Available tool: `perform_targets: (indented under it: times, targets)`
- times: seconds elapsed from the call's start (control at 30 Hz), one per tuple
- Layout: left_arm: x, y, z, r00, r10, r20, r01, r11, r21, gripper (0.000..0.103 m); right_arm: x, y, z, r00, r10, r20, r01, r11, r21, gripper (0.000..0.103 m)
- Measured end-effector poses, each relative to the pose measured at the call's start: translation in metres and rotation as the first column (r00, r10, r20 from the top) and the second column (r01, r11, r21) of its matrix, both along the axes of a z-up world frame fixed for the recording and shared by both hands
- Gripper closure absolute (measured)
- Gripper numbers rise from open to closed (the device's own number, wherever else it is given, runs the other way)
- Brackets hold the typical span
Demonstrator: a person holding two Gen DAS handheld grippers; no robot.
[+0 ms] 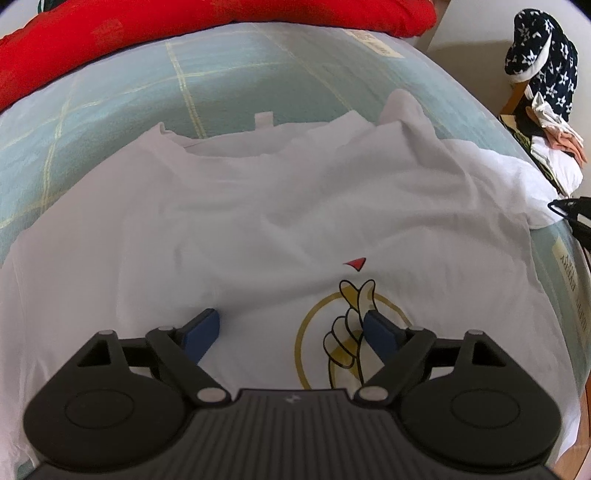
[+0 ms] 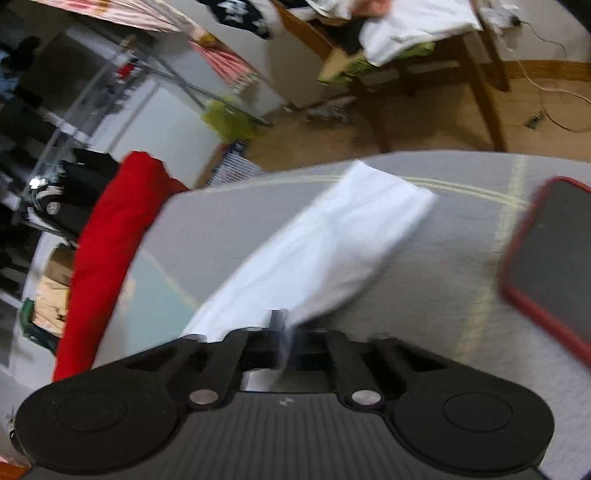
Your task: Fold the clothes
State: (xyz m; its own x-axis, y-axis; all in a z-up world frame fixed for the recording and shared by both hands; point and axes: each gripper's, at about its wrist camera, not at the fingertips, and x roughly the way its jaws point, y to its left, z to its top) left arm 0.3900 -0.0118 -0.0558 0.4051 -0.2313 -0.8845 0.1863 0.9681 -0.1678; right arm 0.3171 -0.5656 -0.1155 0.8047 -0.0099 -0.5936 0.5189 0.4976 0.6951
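Note:
A white T-shirt [image 1: 258, 206] lies spread on the bed, front up, its collar towards the far side. Its print [image 1: 347, 332] is a hand with crossed fingers inside a gold ring. My left gripper [image 1: 291, 328] hangs just above the shirt's lower front. It is open, its blue pads [image 1: 201, 332] wide apart, with nothing pinched between them. The right wrist view is blurred. There my right gripper [image 2: 284, 325] is shut on a strip of the white T-shirt [image 2: 332, 236], which stretches from the jaws up and to the right over the sheet.
The bed has a pale teal checked sheet [image 1: 236, 85]. A red quilt [image 1: 184, 29] lies rolled along its far edge. A red-cased phone [image 2: 554, 251] lies on the sheet to the right. Beyond the bed stands a wooden chair [image 2: 480, 85] piled with clothes [image 1: 543, 74].

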Motion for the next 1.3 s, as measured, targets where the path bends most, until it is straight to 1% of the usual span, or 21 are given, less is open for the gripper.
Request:
perform_targets:
  times: [0.03,0.17,0.23,0.27,0.3,0.33,0.43,0.47,0.5,0.57,0.67,0.7,0.77,0.8,0.9,0.97,1.03,1.1,1.2,1.23,1.3]
  targets:
    - [0.000,0.000,0.000,1.000,-0.003,-0.002,0.003,1.000,0.001,0.019,0.001,-0.001,0.003,1.000,0.009,-0.010,-0.009,1.000,-0.017,0.099]
    - [0.000,0.002,0.001,1.000,-0.016,-0.003,0.016,1.000,-0.002,0.019,0.016,-0.001,0.019,0.994,0.054,-0.096,-0.068,0.987,-0.142,0.098]
    - [-0.001,0.003,0.001,1.000,-0.015,0.000,0.015,1.000,-0.010,0.019,0.017,0.003,0.029,0.986,0.035,-0.162,-0.066,0.980,-0.186,0.094]
    - [-0.001,0.004,0.001,1.000,-0.011,0.000,0.011,1.000,-0.014,0.019,0.017,0.005,0.035,0.980,0.022,-0.197,-0.063,0.976,-0.208,0.088]
    - [-0.001,0.005,0.001,1.000,-0.004,-0.001,0.004,1.000,-0.019,0.019,0.017,0.007,0.040,0.973,0.007,-0.232,-0.062,0.971,-0.229,0.078]
    - [0.000,0.005,0.001,1.000,0.002,-0.002,-0.002,1.000,-0.024,0.019,0.016,0.015,0.047,0.969,0.010,-0.247,-0.076,0.963,-0.259,0.074]
    - [0.000,0.006,0.001,1.000,0.015,0.001,-0.015,0.999,-0.032,0.019,0.011,0.048,0.073,0.966,0.059,-0.250,-0.151,0.919,-0.365,0.055]
    - [-0.001,0.005,0.001,1.000,0.013,0.004,-0.013,0.999,-0.030,0.019,0.015,0.061,0.078,0.964,0.100,-0.245,-0.191,0.903,-0.385,0.045]
    - [-0.001,0.005,0.001,1.000,0.008,0.008,-0.008,1.000,-0.025,0.018,0.021,0.074,0.080,0.959,0.159,-0.236,-0.244,0.887,-0.392,0.041]
    - [-0.001,0.003,0.001,1.000,-0.002,0.012,0.002,1.000,-0.014,0.018,0.040,0.093,0.074,0.936,0.266,-0.231,-0.339,0.859,-0.384,0.039]
    - [-0.001,0.004,0.001,1.000,-0.009,0.013,0.009,1.000,-0.018,0.018,0.063,0.093,0.049,0.917,0.307,-0.255,-0.382,0.860,-0.339,0.039]
    - [0.000,0.005,0.001,1.000,-0.011,0.013,0.011,1.000,-0.021,0.018,0.066,0.088,0.043,0.917,0.311,-0.249,-0.383,0.861,-0.335,0.039]
    - [0.000,0.006,0.001,1.000,-0.015,0.012,0.015,1.000,-0.026,0.018,0.065,0.068,0.040,0.932,0.285,-0.225,-0.352,0.864,-0.359,0.039]
    - [0.000,0.007,0.001,1.000,-0.015,0.013,0.016,0.999,-0.030,0.018,0.067,0.054,0.039,0.936,0.253,-0.243,-0.330,0.872,-0.362,0.039]
    - [-0.001,0.008,0.000,1.000,-0.013,0.019,0.013,0.999,-0.035,0.017,0.069,0.014,0.033,0.951,0.176,-0.254,-0.255,0.911,-0.324,0.041]
    - [-0.001,0.007,0.000,1.000,-0.009,0.019,0.010,0.999,-0.032,0.017,0.072,0.000,0.038,0.949,0.096,-0.299,-0.198,0.921,-0.335,0.040]
    - [-0.001,0.007,0.000,1.000,-0.002,0.016,0.003,0.999,-0.033,0.017,0.073,-0.002,0.048,0.952,0.074,-0.296,-0.177,0.924,-0.338,0.038]
    - [0.000,0.007,0.001,1.000,0.005,0.012,-0.005,0.999,-0.038,0.017,0.080,0.009,0.052,0.942,0.116,-0.314,-0.233,0.901,-0.366,0.032]
    - [0.002,0.006,0.001,1.000,0.005,0.008,-0.005,0.999,-0.038,0.016,0.100,0.013,0.035,0.899,0.148,-0.412,-0.311,0.878,-0.364,0.031]
    - [0.002,0.006,0.001,1.000,0.001,0.007,-0.001,0.999,-0.037,0.016,0.105,0.010,0.030,0.895,0.144,-0.423,-0.313,0.876,-0.366,0.029]
    - [0.002,0.006,0.002,1.000,-0.008,0.007,0.008,0.999,-0.031,0.016,0.109,0.003,0.028,0.901,0.121,-0.416,-0.290,0.881,-0.373,0.028]
